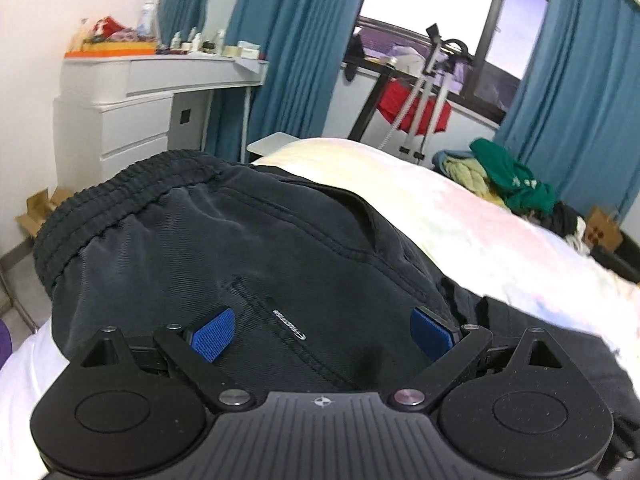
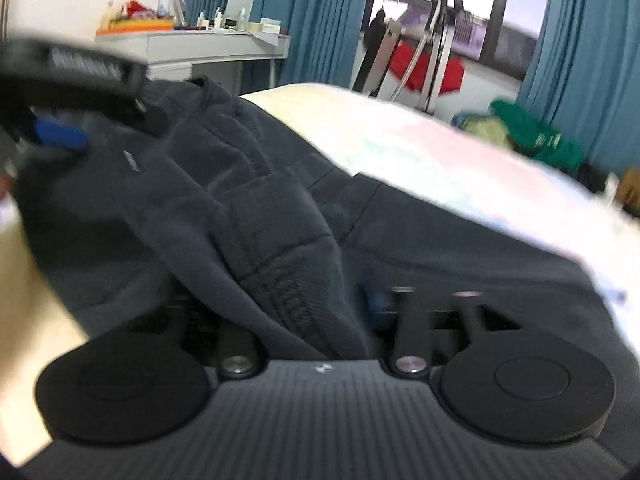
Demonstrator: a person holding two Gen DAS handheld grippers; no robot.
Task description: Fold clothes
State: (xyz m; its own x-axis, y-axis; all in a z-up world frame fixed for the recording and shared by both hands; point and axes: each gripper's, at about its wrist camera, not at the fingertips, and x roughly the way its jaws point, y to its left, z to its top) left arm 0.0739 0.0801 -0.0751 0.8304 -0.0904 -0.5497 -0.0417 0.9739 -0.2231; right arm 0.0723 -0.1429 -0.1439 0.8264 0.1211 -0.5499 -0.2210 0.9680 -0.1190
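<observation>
Dark trousers [image 1: 248, 240] with an elastic waistband [image 1: 120, 188] lie spread on the pale bedsheet [image 1: 460, 216]. My left gripper [image 1: 322, 336] hovers just over the seat of the trousers near a small logo, open, with its blue pads [image 1: 212, 336] wide apart and nothing between them. In the blurred right wrist view, a raised fold of the same trousers [image 2: 296, 280] runs between the fingers of my right gripper [image 2: 308, 308], which is shut on it. One blue pad [image 2: 374, 304] shows; the other is hidden by cloth. The left gripper [image 2: 60, 132] appears at the upper left there.
A pile of clothes with a green garment [image 1: 516, 180] sits at the bed's far right. Beyond the bed stand a white dresser [image 1: 132, 112] with bottles, teal curtains [image 1: 296, 48], a metal stand [image 1: 428, 92] and a red cloth [image 1: 412, 108]. Cardboard boxes [image 1: 38, 208] lie on the floor.
</observation>
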